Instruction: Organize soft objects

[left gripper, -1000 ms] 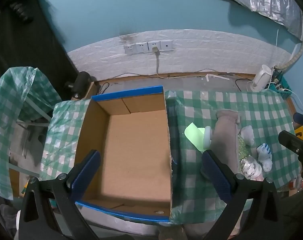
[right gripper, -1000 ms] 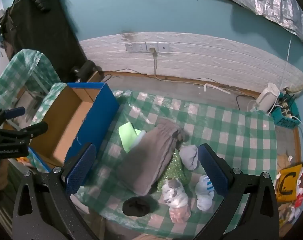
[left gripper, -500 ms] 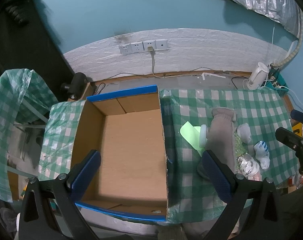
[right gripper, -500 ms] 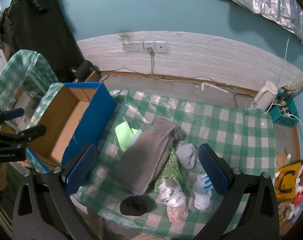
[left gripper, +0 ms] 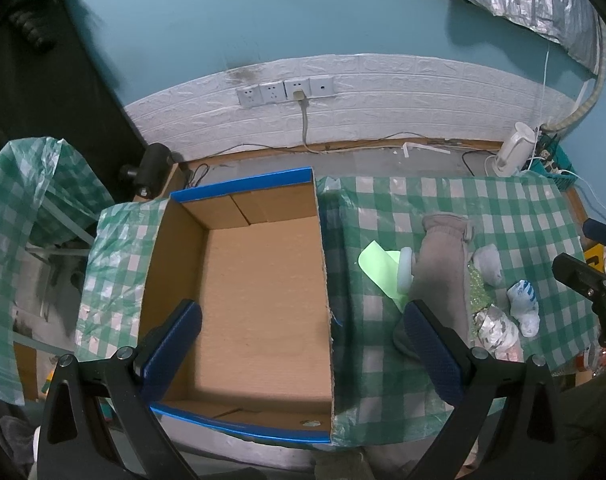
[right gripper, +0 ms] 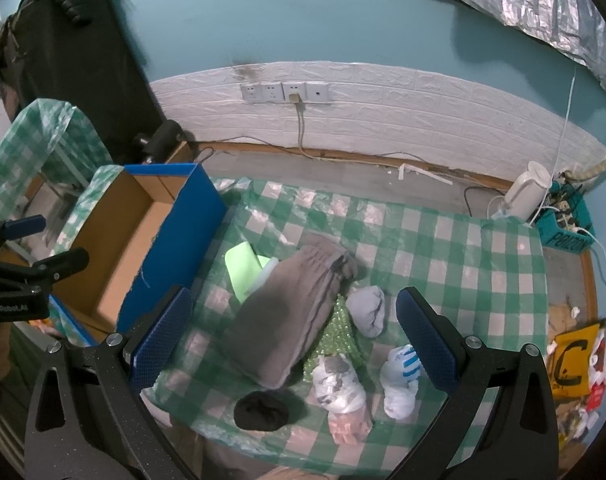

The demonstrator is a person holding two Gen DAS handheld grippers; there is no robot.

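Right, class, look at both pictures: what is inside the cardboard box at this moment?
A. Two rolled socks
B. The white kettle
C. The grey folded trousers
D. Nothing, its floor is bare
D: the cardboard box shows only its bare brown floor, while the grey trousers and the rolled socks lie on the checked tablecloth beside it.

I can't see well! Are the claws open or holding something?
Left claw: open, holding nothing.
Right claw: open, holding nothing.

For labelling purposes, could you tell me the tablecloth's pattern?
Green-and-white checks on the tablecloth, clearest in the right wrist view.
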